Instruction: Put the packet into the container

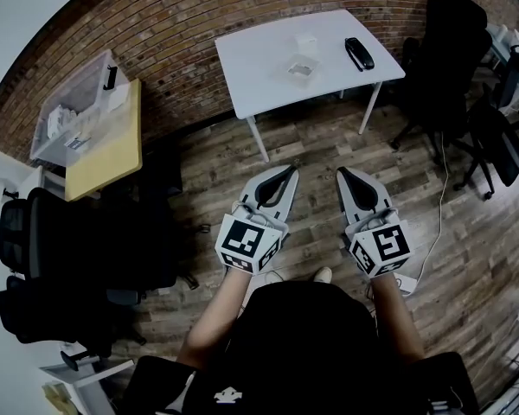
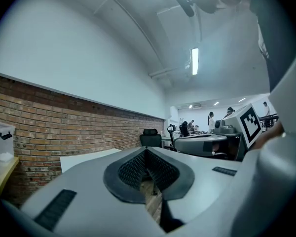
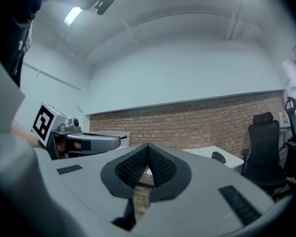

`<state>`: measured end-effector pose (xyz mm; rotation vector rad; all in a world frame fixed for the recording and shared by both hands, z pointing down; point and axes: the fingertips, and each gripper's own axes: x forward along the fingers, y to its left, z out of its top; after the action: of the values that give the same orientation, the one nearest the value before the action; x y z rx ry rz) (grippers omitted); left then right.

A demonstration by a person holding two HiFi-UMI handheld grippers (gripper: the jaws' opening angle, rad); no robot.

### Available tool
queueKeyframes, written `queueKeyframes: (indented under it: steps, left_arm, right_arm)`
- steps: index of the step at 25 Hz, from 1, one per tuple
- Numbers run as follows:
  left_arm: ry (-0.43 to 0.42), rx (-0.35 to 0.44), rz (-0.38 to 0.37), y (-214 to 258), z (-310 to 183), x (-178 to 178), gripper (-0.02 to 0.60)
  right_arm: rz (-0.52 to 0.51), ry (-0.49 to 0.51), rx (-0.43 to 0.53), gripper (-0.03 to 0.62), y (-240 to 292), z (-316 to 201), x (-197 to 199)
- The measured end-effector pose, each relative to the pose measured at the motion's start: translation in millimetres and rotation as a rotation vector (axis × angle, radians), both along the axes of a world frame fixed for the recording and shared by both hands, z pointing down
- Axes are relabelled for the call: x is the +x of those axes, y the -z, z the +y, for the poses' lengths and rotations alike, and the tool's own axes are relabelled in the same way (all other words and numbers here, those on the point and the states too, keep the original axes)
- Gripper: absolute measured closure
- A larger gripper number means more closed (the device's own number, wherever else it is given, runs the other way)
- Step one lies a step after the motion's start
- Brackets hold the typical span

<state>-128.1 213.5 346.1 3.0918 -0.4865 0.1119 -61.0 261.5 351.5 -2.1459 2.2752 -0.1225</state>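
Jaws pressed together, empty, on left gripper (image 1: pixel 291 170) and right gripper (image 1: pixel 342 172); container (image 1: pixel 302 67) on white table (image 1: pixel 259 59) ahead

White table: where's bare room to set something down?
Table: left end, from its edge to the container, is bare; so is the front strip by the near edge. Crowded middle to right: container, white item, black object.

Jaws together on left hand-held gripper (image 2: pixel 146 150)

White packet (image 1: pixel 307 41) near clear container (image 1: pixel 301 67)
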Motion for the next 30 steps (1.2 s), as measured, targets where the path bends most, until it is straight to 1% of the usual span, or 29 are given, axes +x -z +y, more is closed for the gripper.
queueKeyframes:
  steps: [9, 14, 21, 30]
  left_arm:
    - [0.017, 0.004, -0.022, -5.9, 22.6, 27.3, 0.577]
    - [0.036, -0.004, -0.045, -15.1, 33.3, 33.2, 0.576]
    - [0.056, 0.005, -0.058, -15.7, 33.6, 38.7, 0.576]
    - [0.073, 0.009, -0.056, -14.8, 17.9, 41.5, 0.576]
  right_arm:
    - [-0.027, 0.021, 0.011, 0.589, -4.8, 23.6, 32.2]
    - [-0.044, 0.009, -0.001, 0.589, -14.3, 33.1, 51.6]
    - [-0.049, 0.025, -0.01, 0.589, -19.1, 30.9, 60.4]
    - [-0.049, 0.038, 0.002, 0.589, -18.2, 14.2, 64.9]
